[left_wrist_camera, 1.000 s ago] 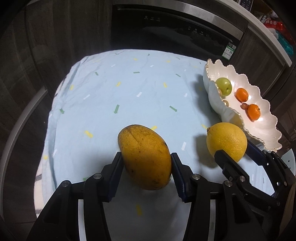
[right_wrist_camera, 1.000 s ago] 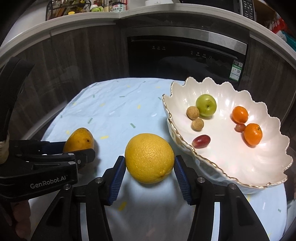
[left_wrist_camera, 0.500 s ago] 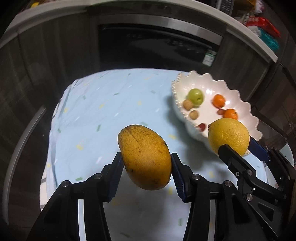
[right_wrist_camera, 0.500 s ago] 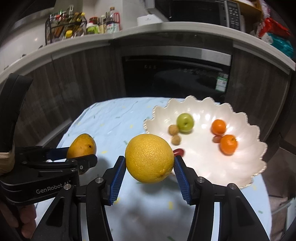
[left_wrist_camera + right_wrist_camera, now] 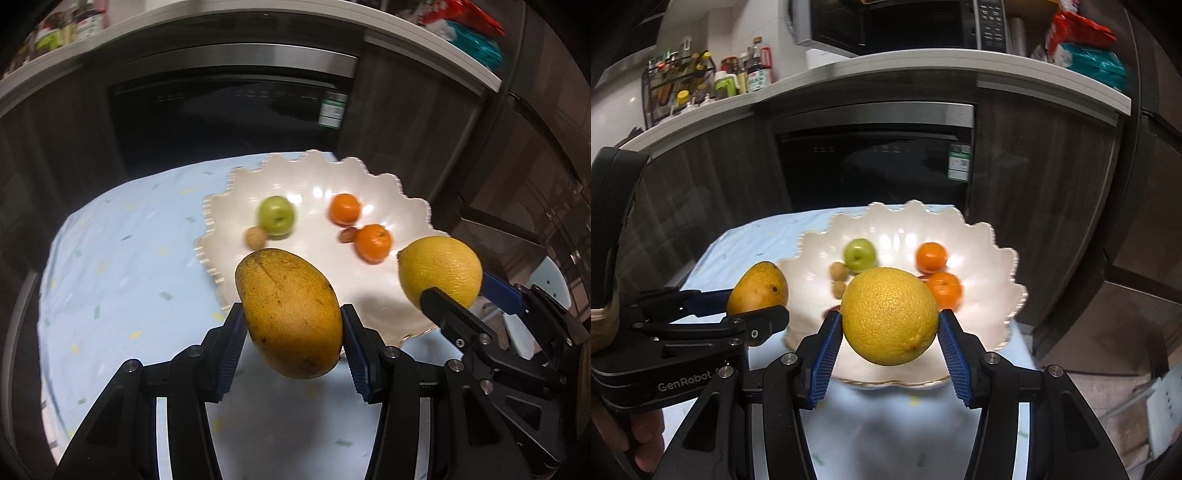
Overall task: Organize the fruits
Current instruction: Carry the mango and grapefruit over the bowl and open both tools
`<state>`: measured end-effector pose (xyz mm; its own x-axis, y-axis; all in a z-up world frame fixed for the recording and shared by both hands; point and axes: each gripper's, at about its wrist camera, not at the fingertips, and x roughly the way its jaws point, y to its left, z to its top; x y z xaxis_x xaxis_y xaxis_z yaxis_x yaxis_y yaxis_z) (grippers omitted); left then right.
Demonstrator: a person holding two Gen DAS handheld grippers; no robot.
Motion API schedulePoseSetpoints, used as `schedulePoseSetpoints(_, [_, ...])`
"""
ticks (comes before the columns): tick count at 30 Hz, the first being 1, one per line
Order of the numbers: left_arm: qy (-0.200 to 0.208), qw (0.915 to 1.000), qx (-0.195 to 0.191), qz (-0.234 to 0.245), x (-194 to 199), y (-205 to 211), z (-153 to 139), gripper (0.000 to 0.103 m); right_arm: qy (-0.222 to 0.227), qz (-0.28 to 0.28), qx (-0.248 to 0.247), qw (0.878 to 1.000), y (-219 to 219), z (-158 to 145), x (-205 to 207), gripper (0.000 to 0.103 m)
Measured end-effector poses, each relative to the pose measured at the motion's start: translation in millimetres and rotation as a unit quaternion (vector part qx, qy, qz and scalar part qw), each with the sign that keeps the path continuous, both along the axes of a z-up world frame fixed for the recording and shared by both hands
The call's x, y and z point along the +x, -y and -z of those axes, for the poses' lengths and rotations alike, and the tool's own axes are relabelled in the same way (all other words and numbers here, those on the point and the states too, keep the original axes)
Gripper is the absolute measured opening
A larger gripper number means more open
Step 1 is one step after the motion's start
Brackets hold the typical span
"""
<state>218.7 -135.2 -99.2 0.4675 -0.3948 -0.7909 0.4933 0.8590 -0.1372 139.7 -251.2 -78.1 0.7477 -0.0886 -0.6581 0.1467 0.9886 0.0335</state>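
My left gripper [image 5: 291,332] is shut on a yellow-brown mango [image 5: 290,312], held in the air at the near rim of the white scalloped bowl [image 5: 410,206]. My right gripper [image 5: 890,332] is shut on a large yellow orange [image 5: 890,315], held above the bowl's [image 5: 1004,291] near side. The bowl holds a green apple [image 5: 277,216], two small oranges [image 5: 373,242], small brown fruits [image 5: 255,237] and a reddish one. Each gripper also shows in the other's view: the mango [image 5: 757,288] at left, the orange [image 5: 439,273] at right.
The bowl sits on a table with a light blue patterned cloth [image 5: 122,266]. Dark cabinets and an oven [image 5: 875,162] stand behind it. A counter above carries bottles on a rack [image 5: 701,81] and a microwave [image 5: 905,22].
Both grippers have lifted their fruits off the cloth and carried them right and forward, so the fruits now hang at the bowl. Both stay shut.
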Motion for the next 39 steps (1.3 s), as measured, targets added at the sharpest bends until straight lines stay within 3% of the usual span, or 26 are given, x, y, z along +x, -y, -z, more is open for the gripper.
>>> schedulePoseSetpoints(9, [-0.013,0.9991,0.027,0.03,11,38,15,0.05,-0.027,0.009,0.01,1.0,34,15,13,0.054])
schedulePoseSetpoints(18, [-0.021,0.998,0.048,0.036,13,45,27,0.05,-0.049,0.008,0.019,0.999,44,25,23,0.055])
schedulePoseSetpoints(23, [-0.003,0.9981,0.055,0.029,14,43,18,0.059,-0.031,0.014,0.006,0.999,43,15,22,0.061])
schedulePoseSetpoints(28, [0.012,0.9981,0.06,0.011,9,34,10,0.075,-0.027,0.029,0.018,0.999,49,12,18,0.067])
schedulePoseSetpoints(39, [0.023,0.9977,0.058,-0.027,-3,10,-1,0.088,-0.018,0.023,0.004,1.0,35,2,6,0.072])
